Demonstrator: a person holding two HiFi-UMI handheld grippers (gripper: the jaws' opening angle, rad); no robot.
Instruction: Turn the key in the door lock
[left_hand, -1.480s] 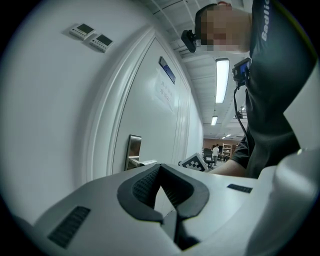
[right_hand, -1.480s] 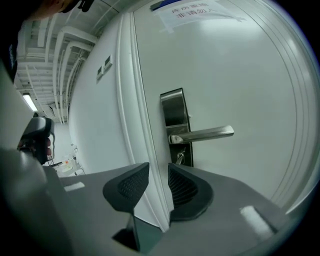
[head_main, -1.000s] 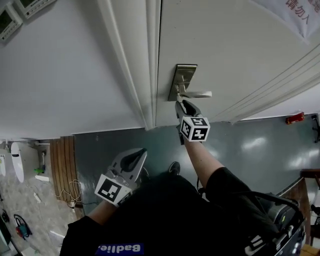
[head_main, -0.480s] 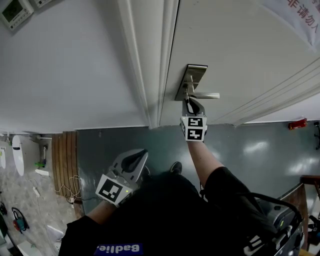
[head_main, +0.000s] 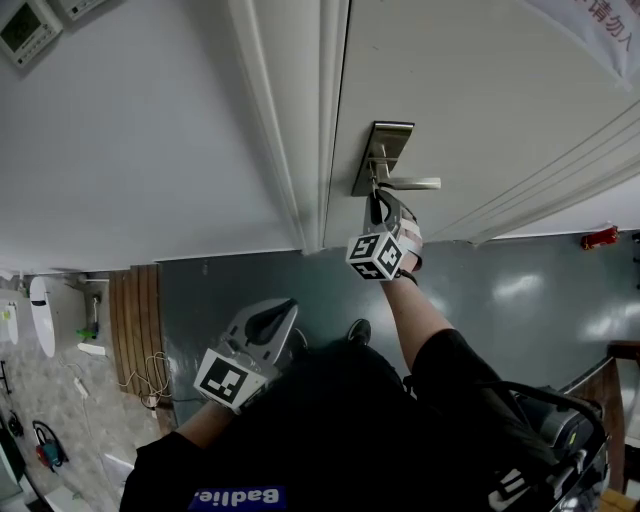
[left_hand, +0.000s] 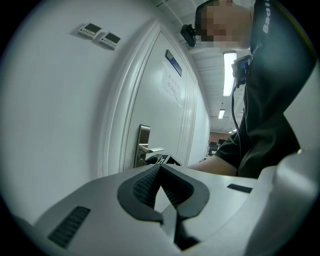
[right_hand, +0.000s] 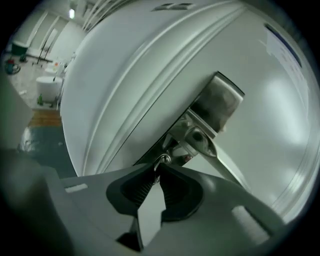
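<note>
1. While the head view looks steeply down, the right gripper is raised to the door lock on the white door. Its tips sit right under the lever handle, and the key is too small to make out from here. The left gripper hangs low beside the person's dark shirt, well apart from the door.
2. From the left gripper view, that gripper's jaws meet at the tips with nothing between them (only a bare wedge of gap further back). Beyond them stand the door lock and lever handle. The right gripper's marker cube shows just below the handle.
3. From the right gripper view, the jaws have just been closing and are pinched on the key. Its ringed head shows between the pad tips. The key sits in the door lock just below the root of the lever handle.
</note>
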